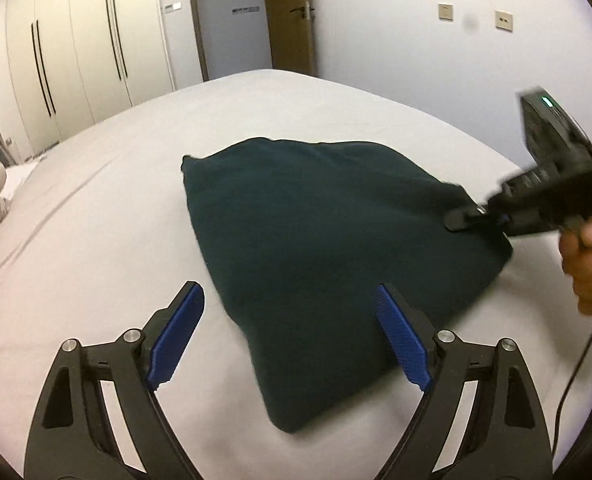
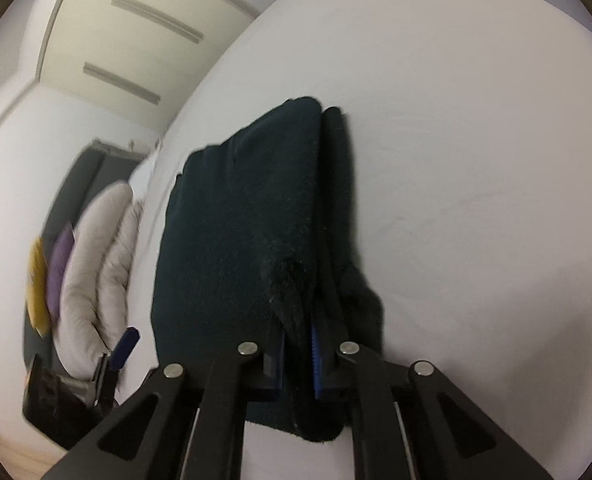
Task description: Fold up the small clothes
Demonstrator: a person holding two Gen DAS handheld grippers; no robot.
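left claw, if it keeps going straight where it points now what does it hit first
Most likely the dark green folded garment: the open left claw points down at its near edge on the white bed sheet. Depth is uncertain.

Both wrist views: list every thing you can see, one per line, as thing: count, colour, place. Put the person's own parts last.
Garment: one, dark green, folded on the bed.
Bed sheet: one, white, under the garment.
Quilted bedding: one bundle, pale beige, at the bed's edge.
Cushions: two, purple and yellow, behind the bedding.
Wardrobe doors: several, cream, beyond the bed.
Door: one, brown, ajar.
Wall plates: two, beige.
Left gripper: one, black with blue pads, open above the garment's near corner.
Right gripper: one, shut on the garment's edge.
Hand: one, holding the right gripper.
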